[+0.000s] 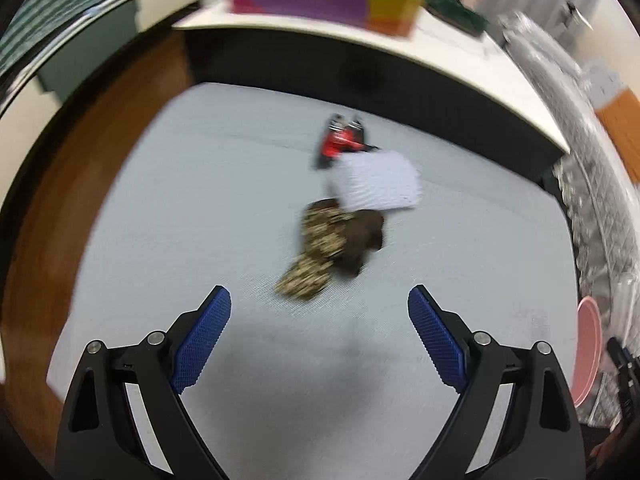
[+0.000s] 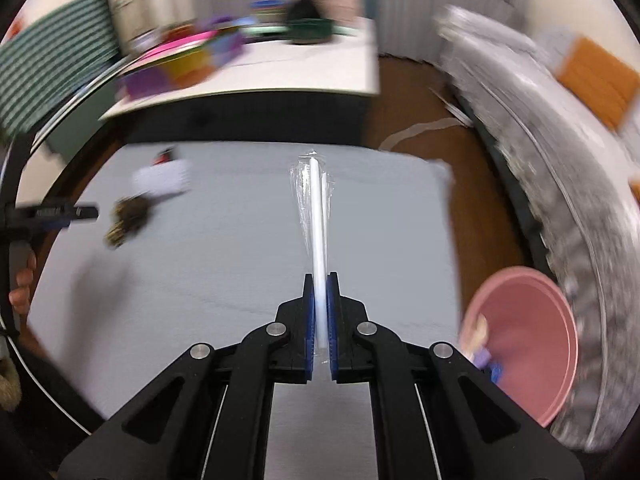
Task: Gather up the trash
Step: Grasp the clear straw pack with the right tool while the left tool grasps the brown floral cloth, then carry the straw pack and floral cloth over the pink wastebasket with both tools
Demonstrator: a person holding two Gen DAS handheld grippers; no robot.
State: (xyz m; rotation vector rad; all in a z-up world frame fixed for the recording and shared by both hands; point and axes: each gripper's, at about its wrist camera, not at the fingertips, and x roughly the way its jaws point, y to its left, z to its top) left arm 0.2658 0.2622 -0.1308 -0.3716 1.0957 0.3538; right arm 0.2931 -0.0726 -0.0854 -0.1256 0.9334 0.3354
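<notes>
On the grey mat [image 1: 200, 200], we log three scraps left — red wrapper [image 1: 338, 142], white packet [image 1: 376, 180], brown-gold wrapper [image 1: 320, 252] — left gripper [image 1: 319, 312] spread wide, right gripper [image 2: 320, 280] clamping a plastic-wrapped straw [image 2: 318, 216], pink bin [image 2: 528, 340] near right.

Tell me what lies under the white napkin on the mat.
The white napkin overlaps a red wrapper at its far edge and a brown-gold wrapper at its near edge. Anything else beneath it is covered.

Both wrist views down onto grey mat [image 1: 160, 208]; shared trash pile [image 2: 132, 216].
</notes>
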